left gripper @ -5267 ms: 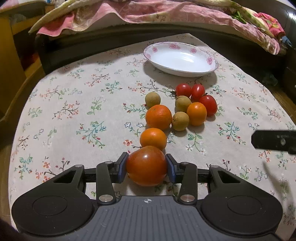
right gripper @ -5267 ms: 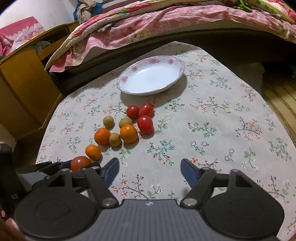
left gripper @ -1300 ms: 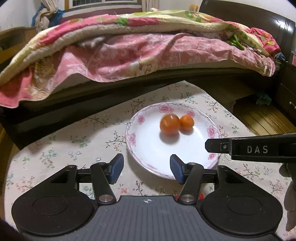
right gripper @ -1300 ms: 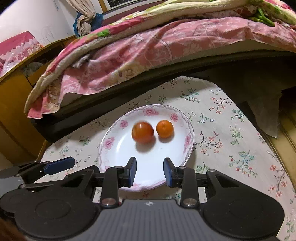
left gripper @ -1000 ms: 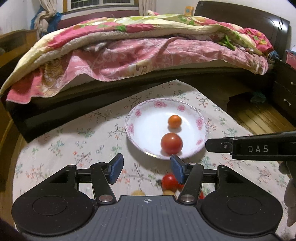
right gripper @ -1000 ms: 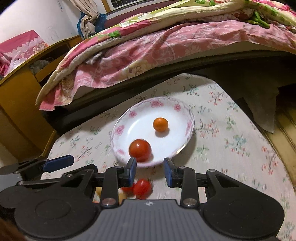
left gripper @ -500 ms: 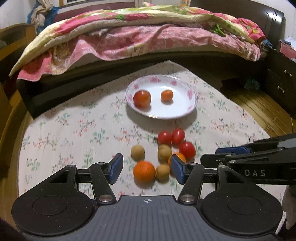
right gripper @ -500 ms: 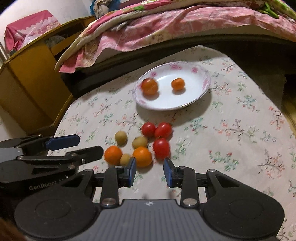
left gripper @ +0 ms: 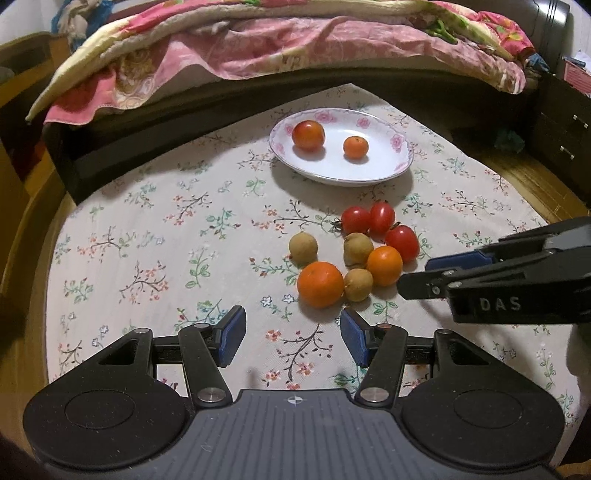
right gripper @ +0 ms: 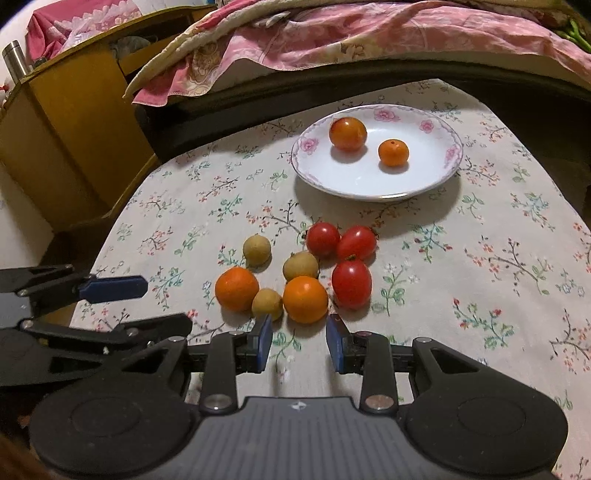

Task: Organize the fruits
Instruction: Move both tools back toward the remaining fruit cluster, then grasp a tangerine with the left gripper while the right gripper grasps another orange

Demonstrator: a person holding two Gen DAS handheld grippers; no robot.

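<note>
A white flowered plate point(left gripper: 340, 181) point(right gripper: 369, 195) at the back of the table holds a large orange-red fruit point(left gripper: 308, 135) point(right gripper: 348, 133) and a small orange point(left gripper: 355, 147) point(right gripper: 393, 152). Nearer lies a cluster: two oranges point(left gripper: 320, 284) point(right gripper: 305, 299), three brown longans point(left gripper: 303, 248) point(right gripper: 256, 250) and three cherry tomatoes point(left gripper: 382, 217) point(right gripper: 351, 282). My left gripper point(left gripper: 291, 336) point(right gripper: 147, 306) is open and empty, just short of the larger orange. My right gripper point(right gripper: 299, 341) point(left gripper: 443, 273) is partly open and empty, its tips just before the right-hand orange.
A flower-print cloth point(left gripper: 166, 240) covers the round table. Behind it stands a dark bed frame point(left gripper: 221, 99) with a pink quilt point(right gripper: 369, 33). A wooden cabinet point(right gripper: 66, 122) is at the left and a dark drawer unit point(left gripper: 565, 122) at the right.
The large orange-red fruit and a small orange went from the table into the plate. Both grippers let go and drew back from the plate to the near side of the cluster.
</note>
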